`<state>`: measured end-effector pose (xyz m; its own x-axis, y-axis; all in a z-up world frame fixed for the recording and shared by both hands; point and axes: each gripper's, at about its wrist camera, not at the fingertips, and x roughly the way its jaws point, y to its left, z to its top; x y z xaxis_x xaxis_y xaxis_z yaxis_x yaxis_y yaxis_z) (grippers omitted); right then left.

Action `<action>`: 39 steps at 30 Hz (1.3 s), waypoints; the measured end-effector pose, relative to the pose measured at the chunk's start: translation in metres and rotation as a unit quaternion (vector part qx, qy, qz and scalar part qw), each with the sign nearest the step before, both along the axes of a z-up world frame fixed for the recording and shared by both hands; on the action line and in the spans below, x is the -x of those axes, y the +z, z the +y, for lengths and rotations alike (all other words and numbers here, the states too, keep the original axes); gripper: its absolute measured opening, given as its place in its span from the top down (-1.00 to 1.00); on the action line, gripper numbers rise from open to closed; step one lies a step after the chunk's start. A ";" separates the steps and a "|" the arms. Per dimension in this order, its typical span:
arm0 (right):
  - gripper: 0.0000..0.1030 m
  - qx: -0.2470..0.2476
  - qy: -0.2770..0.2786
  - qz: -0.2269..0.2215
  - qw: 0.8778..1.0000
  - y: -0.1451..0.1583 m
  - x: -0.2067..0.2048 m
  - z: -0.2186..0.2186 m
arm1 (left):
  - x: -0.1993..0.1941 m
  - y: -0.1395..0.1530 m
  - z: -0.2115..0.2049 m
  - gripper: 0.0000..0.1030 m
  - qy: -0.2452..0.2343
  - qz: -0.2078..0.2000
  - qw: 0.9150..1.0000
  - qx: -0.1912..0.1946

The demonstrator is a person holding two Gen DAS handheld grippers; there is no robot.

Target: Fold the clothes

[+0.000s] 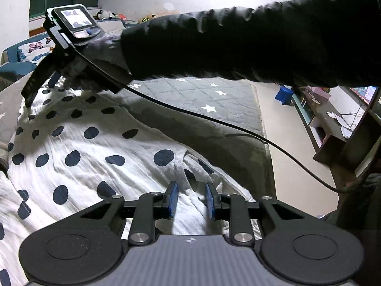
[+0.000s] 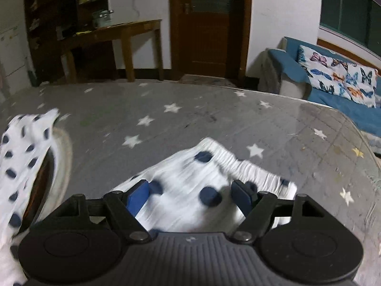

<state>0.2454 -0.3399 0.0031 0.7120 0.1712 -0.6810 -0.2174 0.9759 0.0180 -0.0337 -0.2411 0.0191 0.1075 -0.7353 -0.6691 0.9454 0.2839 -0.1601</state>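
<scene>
A white garment with navy dots (image 1: 95, 147) lies spread and creased on a grey star-patterned mat (image 1: 202, 95). My left gripper (image 1: 191, 199) sits low over its near edge. The blue pads (image 1: 172, 197) stand a narrow gap apart, with a raised seam of the cloth running between them. A black sleeve (image 1: 238, 43) crosses the view, and my right gripper (image 1: 44, 88) touches down at the garment's far end. In the right wrist view my right gripper (image 2: 190, 188) is wide open over the garment's elastic waistband (image 2: 238, 164). The cloth there is blurred.
A black cable (image 1: 214, 119) trails across the mat. More dotted cloth (image 2: 19, 155) hangs at the left. A blue sofa with butterfly cushions (image 2: 333, 76), a wooden table (image 2: 119, 33) and a door (image 2: 207, 23) stand beyond. A blue stool (image 1: 284, 95) and low shelves (image 1: 333, 124) sit off the mat's edge.
</scene>
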 end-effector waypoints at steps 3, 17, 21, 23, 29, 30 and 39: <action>-0.49 0.009 -0.006 0.001 1.000 0.002 -0.006 0.001 | -0.001 0.001 -0.001 0.46 0.004 0.003 1.000 -0.004; -0.48 0.016 0.072 -0.002 0.997 0.027 0.087 0.034 | 0.007 0.022 0.051 0.41 0.159 -0.012 0.987 -0.009; -0.48 0.005 0.092 0.002 0.996 0.029 0.131 0.045 | 0.013 0.026 0.078 0.32 0.219 -0.019 0.976 -0.008; -0.48 -0.001 0.104 0.002 0.995 0.032 0.155 0.050 | 0.017 0.028 0.092 0.32 0.246 -0.020 0.969 -0.003; -0.49 0.005 0.172 -0.004 0.985 0.037 0.227 0.072 | 0.027 0.030 0.137 0.34 0.338 -0.022 0.941 0.009; -0.49 0.007 0.183 -0.005 0.983 0.038 0.239 0.076 | 0.029 0.029 0.144 0.35 0.351 -0.023 0.936 0.008; -0.49 0.032 0.284 0.006 0.958 0.031 0.323 0.112 | 0.052 0.009 0.164 0.38 0.380 -0.017 0.925 -0.017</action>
<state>-0.0780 -0.2277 0.0338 0.5090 0.4861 -0.7104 -0.7135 0.6999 -0.0323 -0.0855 -0.0768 0.0277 0.6062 -0.4175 -0.6769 0.4751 0.8727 -0.1128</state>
